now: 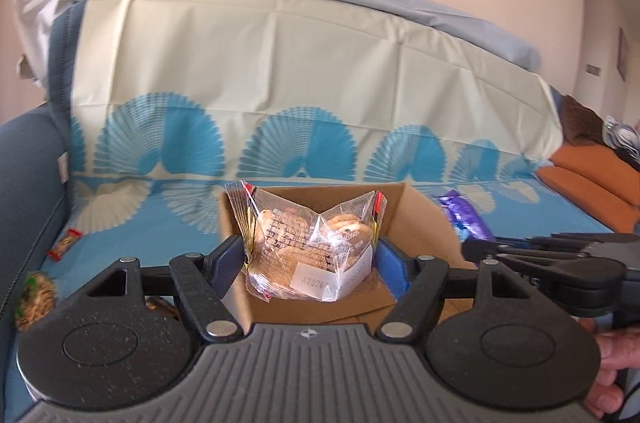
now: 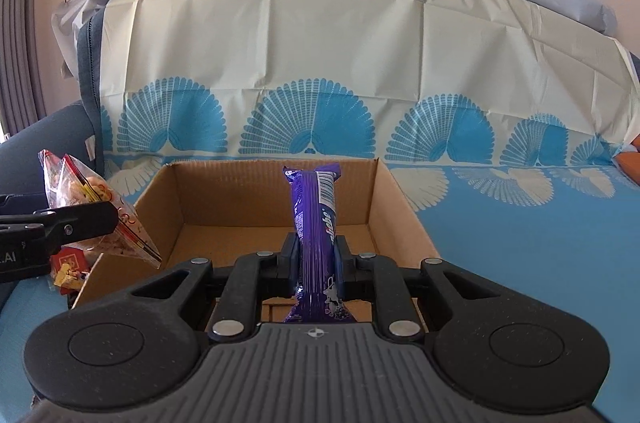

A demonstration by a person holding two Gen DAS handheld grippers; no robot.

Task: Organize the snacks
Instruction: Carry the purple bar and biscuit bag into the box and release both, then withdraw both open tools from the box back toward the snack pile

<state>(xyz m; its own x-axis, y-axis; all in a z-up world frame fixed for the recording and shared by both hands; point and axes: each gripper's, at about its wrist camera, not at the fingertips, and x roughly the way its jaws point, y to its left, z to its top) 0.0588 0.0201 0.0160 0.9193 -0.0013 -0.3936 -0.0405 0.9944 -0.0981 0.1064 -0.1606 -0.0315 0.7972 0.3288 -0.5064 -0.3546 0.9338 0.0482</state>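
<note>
Snacks are held above the cardboard box (image 2: 276, 199) on the blue-patterned cover (image 2: 520, 243): a clear biscuit bag (image 1: 310, 247) is clamped in the left gripper (image 1: 308, 259), a purple bar (image 2: 316, 223) in the right gripper (image 2: 317, 259). Each item should be lowered well inside the walls before the fingers are parted, one gripper at a time, so that collision is avoided.

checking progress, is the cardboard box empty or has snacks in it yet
Looks empty: the box shows a bare floor, though its near part is hidden. The purple bar is clamped in the right claw.
</note>
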